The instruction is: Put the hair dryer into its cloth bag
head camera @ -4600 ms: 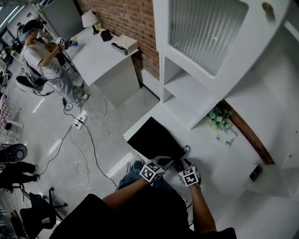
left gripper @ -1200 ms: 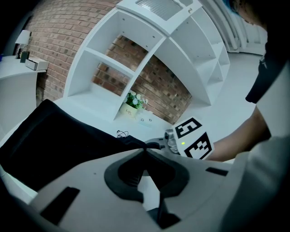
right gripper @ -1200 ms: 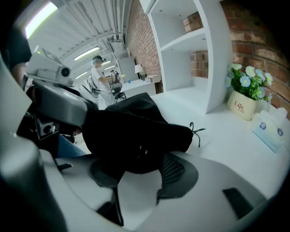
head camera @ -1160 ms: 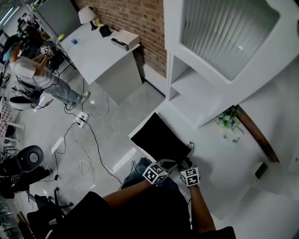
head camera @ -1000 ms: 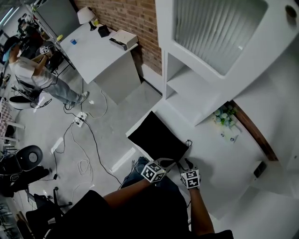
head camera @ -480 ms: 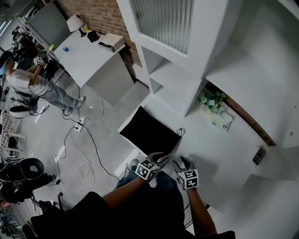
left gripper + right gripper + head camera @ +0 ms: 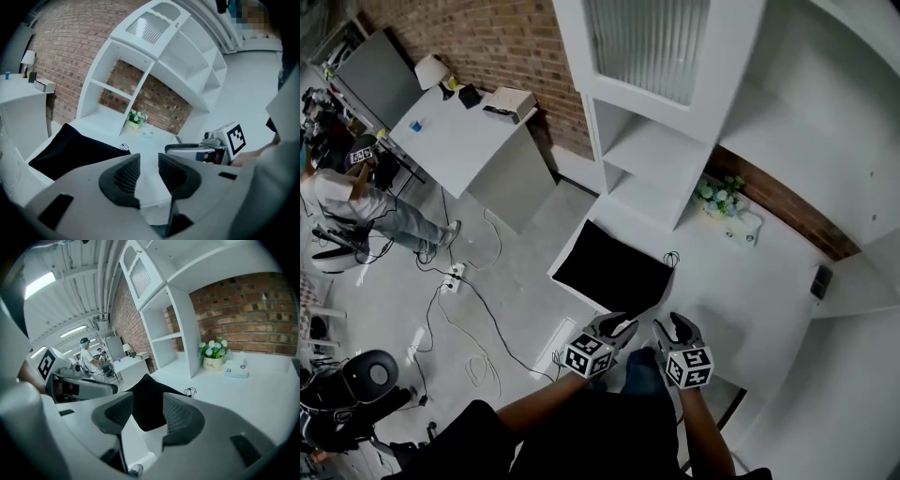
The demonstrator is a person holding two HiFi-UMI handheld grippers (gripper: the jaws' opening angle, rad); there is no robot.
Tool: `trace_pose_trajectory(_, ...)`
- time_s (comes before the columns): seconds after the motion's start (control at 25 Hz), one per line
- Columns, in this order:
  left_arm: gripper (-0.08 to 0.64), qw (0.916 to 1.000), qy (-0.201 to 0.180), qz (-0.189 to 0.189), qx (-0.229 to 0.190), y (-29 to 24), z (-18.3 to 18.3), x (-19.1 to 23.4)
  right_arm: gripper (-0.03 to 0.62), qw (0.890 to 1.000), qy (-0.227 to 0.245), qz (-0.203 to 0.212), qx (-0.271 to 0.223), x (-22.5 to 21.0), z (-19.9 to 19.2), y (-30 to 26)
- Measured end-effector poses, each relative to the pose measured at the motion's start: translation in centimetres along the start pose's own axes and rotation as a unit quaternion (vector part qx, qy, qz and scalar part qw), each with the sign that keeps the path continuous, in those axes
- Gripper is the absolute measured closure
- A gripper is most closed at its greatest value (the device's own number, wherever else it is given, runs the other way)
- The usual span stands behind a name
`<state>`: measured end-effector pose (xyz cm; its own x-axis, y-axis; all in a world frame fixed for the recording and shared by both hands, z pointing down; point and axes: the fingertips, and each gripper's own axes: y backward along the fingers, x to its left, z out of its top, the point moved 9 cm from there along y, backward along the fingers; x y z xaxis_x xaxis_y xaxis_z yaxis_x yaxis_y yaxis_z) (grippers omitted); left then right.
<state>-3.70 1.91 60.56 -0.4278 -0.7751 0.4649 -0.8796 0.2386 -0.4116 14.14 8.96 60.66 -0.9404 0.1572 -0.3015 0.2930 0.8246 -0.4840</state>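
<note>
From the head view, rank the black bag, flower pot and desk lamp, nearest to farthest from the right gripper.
1. Black bag, just ahead on the counter.
2. Flower pot, back by the brick wall.
3. Desk lamp, on the far table.

White shelf unit against brick wall. Flower pot just right of it. White desk with lamp to its left, person beyond.

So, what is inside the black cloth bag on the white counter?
Only its outside shows: the black cloth bag lies on the white counter. The cloth covers whatever is inside, so that cannot be seen.
</note>
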Motion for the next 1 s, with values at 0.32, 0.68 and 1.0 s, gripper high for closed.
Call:
trace_pose_trajectory(0.32, 0.534, 0.9972, -0.014, -0.01, -0.072, 11.7, 1.7, 0.6, 0.496, 0.996, -0.007, 0.008, -0.09, 10.8, 2.0, 4.0)
trace_pose_trajectory(0.68, 0.543, 0.9871, -0.077, -0.078, -0.117, 18.1, 3.4, -2.7, 0.563, 0.988, 0.044, -0.002, -0.146, 19.5, 5.4, 7.5)
trace_pose_trajectory(1.0, 0.543, 0.9777, -0.113, -0.049, -0.17, 21.2, 3.7, -4.9, 0.563, 0.975, 0.086, -0.072, -0.194, 24.8, 5.6, 9.8)
